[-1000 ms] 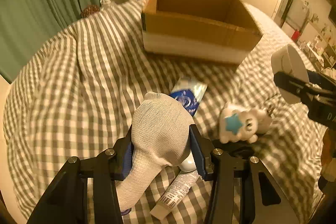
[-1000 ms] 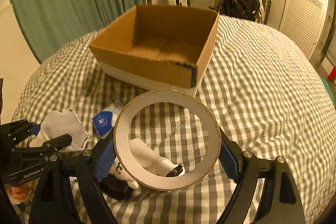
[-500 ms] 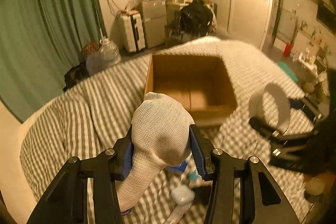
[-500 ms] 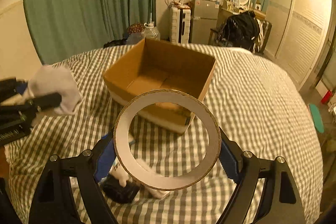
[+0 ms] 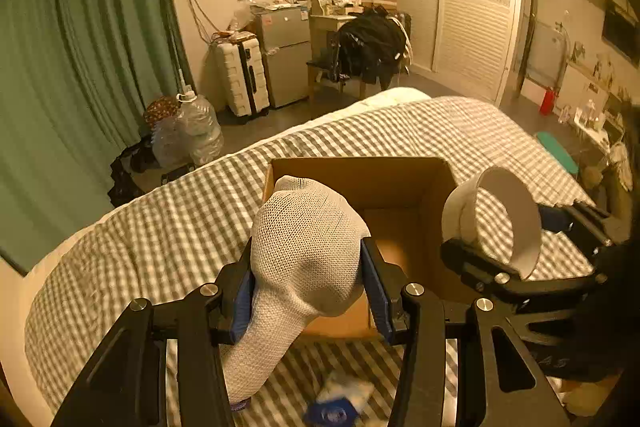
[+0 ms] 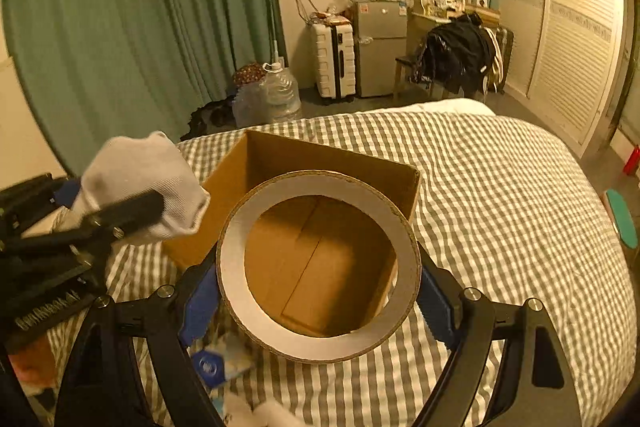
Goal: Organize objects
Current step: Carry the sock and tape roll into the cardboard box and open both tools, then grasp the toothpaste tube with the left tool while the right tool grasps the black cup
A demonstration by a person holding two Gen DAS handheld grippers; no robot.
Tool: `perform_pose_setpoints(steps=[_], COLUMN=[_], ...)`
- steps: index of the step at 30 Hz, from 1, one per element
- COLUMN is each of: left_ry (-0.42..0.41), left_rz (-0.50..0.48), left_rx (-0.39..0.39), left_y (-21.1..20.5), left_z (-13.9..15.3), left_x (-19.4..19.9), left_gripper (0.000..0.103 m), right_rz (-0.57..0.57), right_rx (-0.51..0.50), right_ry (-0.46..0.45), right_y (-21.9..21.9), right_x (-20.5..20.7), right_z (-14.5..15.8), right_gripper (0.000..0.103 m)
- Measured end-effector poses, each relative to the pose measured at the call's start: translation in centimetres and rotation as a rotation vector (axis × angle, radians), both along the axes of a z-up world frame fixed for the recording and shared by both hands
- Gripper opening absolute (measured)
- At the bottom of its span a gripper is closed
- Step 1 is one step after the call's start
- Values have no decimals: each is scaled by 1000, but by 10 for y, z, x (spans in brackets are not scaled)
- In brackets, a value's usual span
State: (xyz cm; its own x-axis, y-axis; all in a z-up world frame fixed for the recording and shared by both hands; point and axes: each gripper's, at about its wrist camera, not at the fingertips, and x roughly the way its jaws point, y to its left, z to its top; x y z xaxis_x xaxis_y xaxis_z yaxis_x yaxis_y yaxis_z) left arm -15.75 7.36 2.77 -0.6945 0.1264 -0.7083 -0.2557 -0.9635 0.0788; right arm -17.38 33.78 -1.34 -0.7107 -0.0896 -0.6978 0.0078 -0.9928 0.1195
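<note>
My left gripper (image 5: 306,285) is shut on a white mesh sock (image 5: 304,247) and holds it above the near left corner of an open cardboard box (image 5: 360,173) on the checked bed. The sock also shows in the right wrist view (image 6: 140,183). My right gripper (image 6: 318,301) is shut on a white tape ring (image 6: 240,283) and holds it over the box's (image 6: 320,155) near edge; the box floor shows through the ring. The ring also shows in the left wrist view (image 5: 520,223).
A blue and white packet (image 6: 212,363) lies on the checked bedcover (image 6: 500,207) below the grippers, also in the left wrist view (image 5: 336,403). Past the bed's far edge stand water jugs (image 5: 200,131), a suitcase (image 5: 240,75) and a chair with dark clothes (image 5: 372,43).
Both grippers have risen and moved forward toward the box with the sock and the tape ring held. The box now lies directly under them; the loose items on the bed have dropped to the bottom edge.
</note>
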Motion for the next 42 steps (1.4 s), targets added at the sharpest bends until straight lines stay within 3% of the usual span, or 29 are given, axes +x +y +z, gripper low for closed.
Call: perform_pose_setpoints(steps=[11, 13, 14, 15, 16, 18, 24, 28, 32, 37, 42], left_ry=[-5, -3, -3, 3, 13, 37, 68, 72, 47, 13, -2], left_rz=[-15, -18, -26, -27, -22, -11, 1, 33, 51, 92, 137], left_rx=[26, 37, 51, 64, 70, 70, 25, 11, 20, 10, -21], left_y=[0, 0, 1, 1, 0, -3, -12, -22, -36, -51, -62], left_z=[-48, -48, -46, -44, -41, -32, -2, 19, 29, 23, -12], left_x=[-32, -33, -33, -32, -28, -22, 13, 45, 75, 117, 161], left_gripper=[50, 58, 61, 70, 81, 88, 88, 93, 93, 93, 93], right_rz=[-49, -49, -42, -37, -41, -58, -107, -146, -114, -53, -9], right_rx=[-59, -101, -135, -166, -185, -188, -157, -75, -33, 10, 18], right_ry=[-47, -38, -32, -27, -21, 3, 74, 122, 136, 88, 31], right_y=[24, 27, 29, 31, 33, 35, 42, 36, 21, 0, -14], right_x=[-44, -47, -46, -45, -43, -33, 6, 41, 78, 123, 157], right_z=[-45, -47, -47, -46, -44, -35, 8, 42, 65, 55, 19], right_gripper=[85, 86, 92, 99, 99, 99, 99, 99, 99, 99, 99])
